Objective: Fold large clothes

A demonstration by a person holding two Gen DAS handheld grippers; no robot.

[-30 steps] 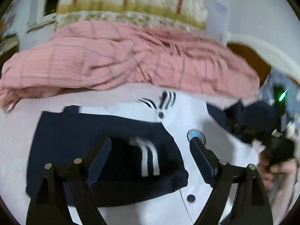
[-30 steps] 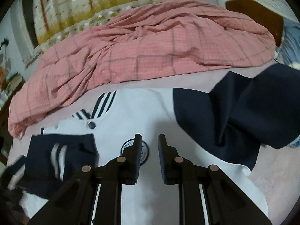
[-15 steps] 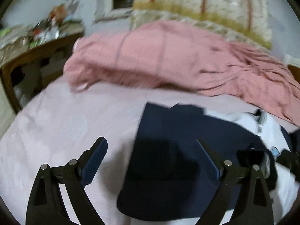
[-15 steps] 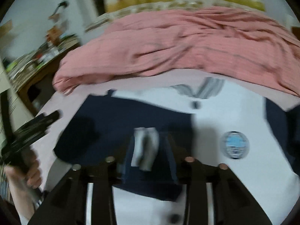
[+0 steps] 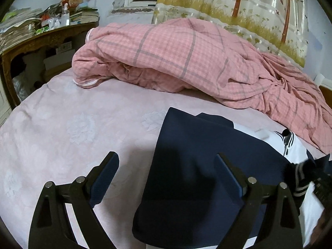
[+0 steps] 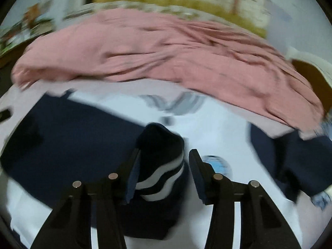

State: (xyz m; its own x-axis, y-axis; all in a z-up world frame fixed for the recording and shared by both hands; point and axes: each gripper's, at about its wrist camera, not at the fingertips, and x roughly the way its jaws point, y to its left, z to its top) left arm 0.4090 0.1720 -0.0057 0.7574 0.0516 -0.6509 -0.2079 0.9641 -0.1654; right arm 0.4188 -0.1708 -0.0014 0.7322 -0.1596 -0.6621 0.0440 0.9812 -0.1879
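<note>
since half a second ago the left gripper (image 5: 167,167) has kept its jaws wide and holds nothing, while its view has sharpened and the navy sleeve (image 5: 199,178) now fills its 5 o'clock area. the right gripper (image 6: 164,162) has parted its jaws to a middling gap; the striped cuff (image 6: 160,170) stands bunched between them, against the left pad, clear of the right one. the jacket (image 6: 207,124) lies flat on the bed (image 5: 72,128), at 6 o'clock in the right view: smooth white body, matte navy sleeves, ribbed cuff with white bands, a round blue badge (image 6: 217,164). the bed's cover is pale pink with embossed flowers. a crumpled pink checked quilt (image 5: 176,56) lies at 12 o'clock. the right view is motion-blurred.
</note>
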